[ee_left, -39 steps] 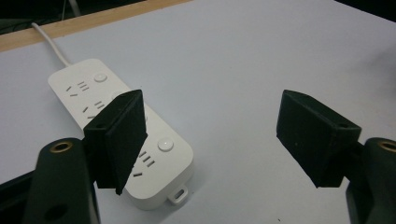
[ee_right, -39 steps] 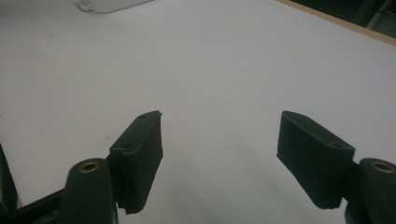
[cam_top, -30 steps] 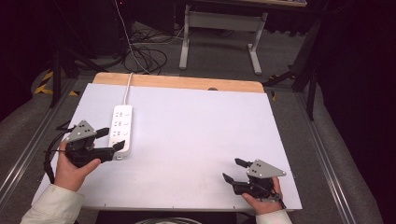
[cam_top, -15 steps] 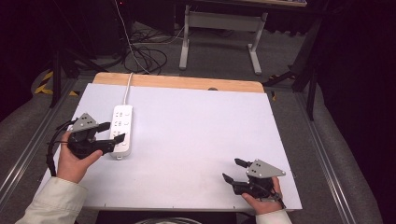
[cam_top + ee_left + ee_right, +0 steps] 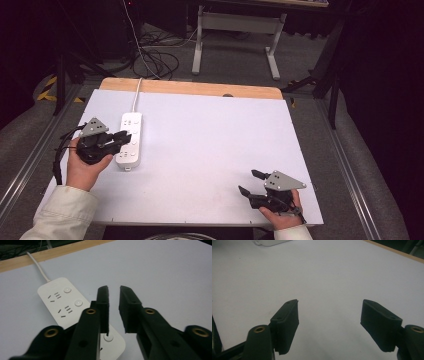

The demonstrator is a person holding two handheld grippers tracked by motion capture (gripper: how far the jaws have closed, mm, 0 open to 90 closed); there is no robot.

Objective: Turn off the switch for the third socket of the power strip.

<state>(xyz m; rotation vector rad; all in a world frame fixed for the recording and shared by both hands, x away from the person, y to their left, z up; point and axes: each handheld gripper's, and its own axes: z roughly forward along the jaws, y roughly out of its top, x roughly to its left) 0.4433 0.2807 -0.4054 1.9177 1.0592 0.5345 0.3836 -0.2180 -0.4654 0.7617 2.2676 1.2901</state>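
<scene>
Left gripper view gave us the left gripper (image 5: pixel 114 293) first: its jaws had just been closing and stood nearly together, a thin gap left, nothing between them, poised over the near end of the strip (image 5: pixel 62 303). We saw the strip lying flat at the table's (image 5: pixel 210 150) left side. Our right gripper (image 5: pixel 329 315) held its jaws wide apart, empty, near the front right corner.

A white power strip (image 5: pixel 130 139) with round buttons beside its sockets lies flat near the left side of the white worktop (image 5: pixel 210 145), its white cord running toward the far wooden edge.
</scene>
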